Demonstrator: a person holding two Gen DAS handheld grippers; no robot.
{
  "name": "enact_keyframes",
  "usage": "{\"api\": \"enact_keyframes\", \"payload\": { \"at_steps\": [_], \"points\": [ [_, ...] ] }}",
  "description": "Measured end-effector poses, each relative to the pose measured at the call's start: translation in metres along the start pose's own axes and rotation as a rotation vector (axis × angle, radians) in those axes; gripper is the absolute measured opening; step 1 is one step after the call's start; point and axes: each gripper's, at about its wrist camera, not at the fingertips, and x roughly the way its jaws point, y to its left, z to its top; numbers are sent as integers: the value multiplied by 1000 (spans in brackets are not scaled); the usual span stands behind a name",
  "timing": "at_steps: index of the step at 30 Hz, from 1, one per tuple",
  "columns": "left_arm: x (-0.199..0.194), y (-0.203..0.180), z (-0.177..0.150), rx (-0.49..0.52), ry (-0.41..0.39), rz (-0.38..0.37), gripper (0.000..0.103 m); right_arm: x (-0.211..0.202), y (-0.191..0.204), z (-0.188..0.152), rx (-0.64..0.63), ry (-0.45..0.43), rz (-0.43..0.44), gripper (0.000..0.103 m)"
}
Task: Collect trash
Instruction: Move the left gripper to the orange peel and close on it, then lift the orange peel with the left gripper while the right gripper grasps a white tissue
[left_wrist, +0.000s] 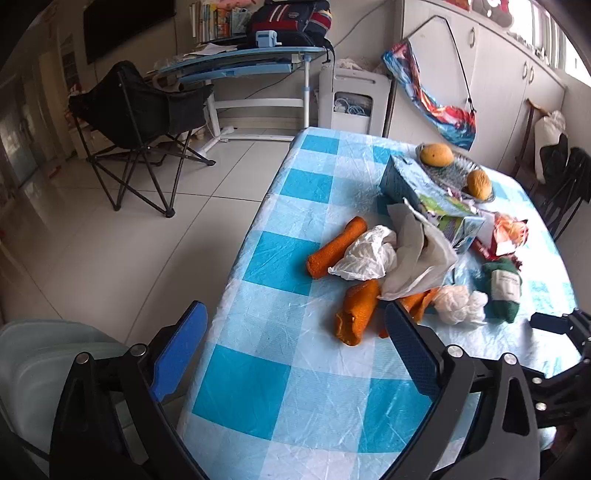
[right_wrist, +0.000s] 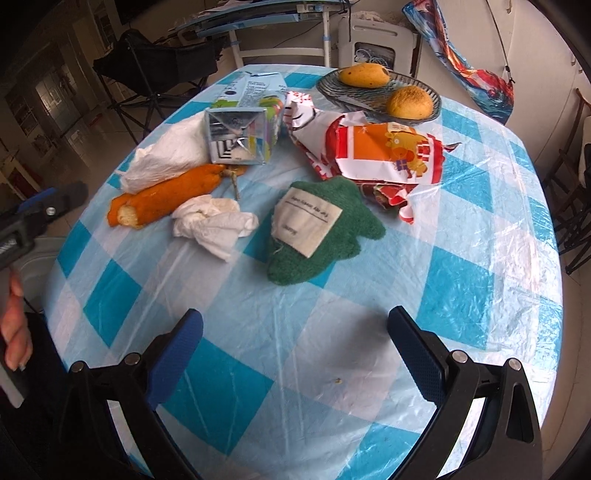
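Note:
Trash lies on a blue-and-white checked table (left_wrist: 266, 266) (right_wrist: 461, 295). Orange peel pieces (left_wrist: 356, 312) (right_wrist: 166, 199), crumpled white tissue (left_wrist: 365, 254) (right_wrist: 218, 221), a white plastic bag (left_wrist: 417, 258) (right_wrist: 166, 153), a milk carton (left_wrist: 432, 199) (right_wrist: 243, 122), a torn red-orange wrapper (left_wrist: 506, 236) (right_wrist: 384, 155) and a green knitted piece (left_wrist: 502, 288) (right_wrist: 317, 236) lie in a cluster. My left gripper (left_wrist: 295, 350) is open over the table's near left edge, short of the peel. Nothing lies between the fingers of my open right gripper (right_wrist: 295, 354), held in front of the green piece.
A glass dish (left_wrist: 456, 171) (right_wrist: 376, 98) with two mangoes sits at the table's far side. A pale bin (left_wrist: 44, 369) stands on the floor left of the table. A folding chair (left_wrist: 140, 122), a desk and cabinets stand beyond. A hand (right_wrist: 14, 325) holds the other gripper at left.

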Motion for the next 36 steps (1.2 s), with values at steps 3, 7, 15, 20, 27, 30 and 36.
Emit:
{"api": "enact_keyframes", "payload": {
  "at_steps": [3,7,15,20,27,30,36],
  "points": [
    [12,-9,2,70,20,45,86,-2,6,2,-19,2,62,96],
    [26,-17,7,119,32,33,77,-6,19,6,-81,-17,83,96],
    [43,-32,8,142,95,-130,22,-20,27,26,-158,-114,46,96],
    [34,-29,-1,107,139,-238,16,-25,27,31,-164,-167,110,96],
    [4,0,-30,11,189,-310,15,-3,52,35,-239,-149,176,96],
    [-1,4,-41,9,205,-291,16,12,55,40,-226,-130,185,90],
    [-1,4,-43,21,203,-269,24,31,59,47,-228,-86,112,76]
  ]
}}
